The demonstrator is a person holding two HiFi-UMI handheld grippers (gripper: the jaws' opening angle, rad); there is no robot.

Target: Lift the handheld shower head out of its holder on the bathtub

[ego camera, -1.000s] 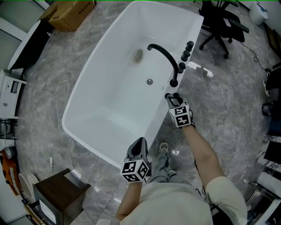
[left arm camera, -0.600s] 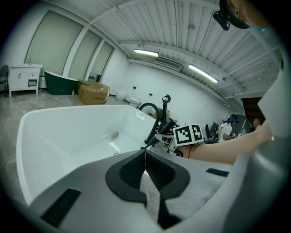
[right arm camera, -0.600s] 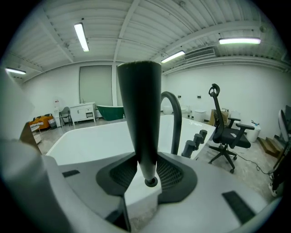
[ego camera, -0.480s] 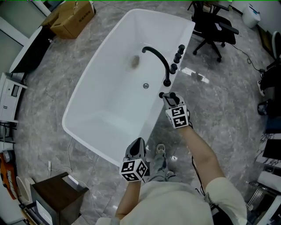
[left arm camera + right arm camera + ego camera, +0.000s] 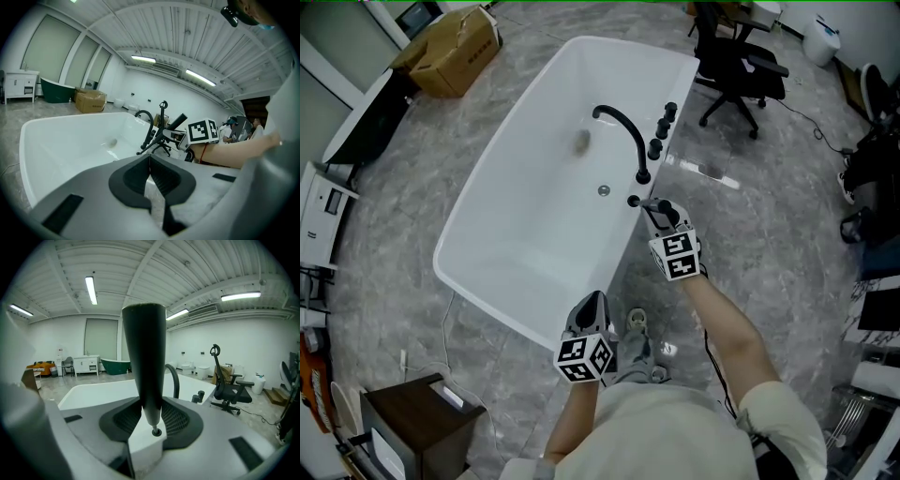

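Well, the right gripper [image 5: 662, 216] has the shower head [image 5: 144, 357] clamped between its pads. The jaws stand roughly half apart around the black wand, which rises upright through them and widens toward the top. In the head view it sits just over the near rim of the tub [image 5: 534, 220], close beside the small black holder [image 5: 633, 200]. We judge it free of the holder, or very nearly so, and we cannot make out a hose. The left gripper [image 5: 150, 171] is closed to a slit with nothing in it, and it hangs by the tub's near corner, well apart from the work.

To do this step well, we should draw the wand straight up along its own line until its lower tip is plainly clear, and only then tilt it. The grip sits low on the narrow part, so the thicker end above may want to tip; a firm squeeze and a steady wrist should answer that. Any hose would drag, so a slow lift is wiser.

The spout [image 5: 623, 131] and knobs [image 5: 661, 131] stand on the same rim just beyond the holder, so we should carry the wand back toward ourselves or out over the bare floor. The chair [image 5: 736, 70] is well away.
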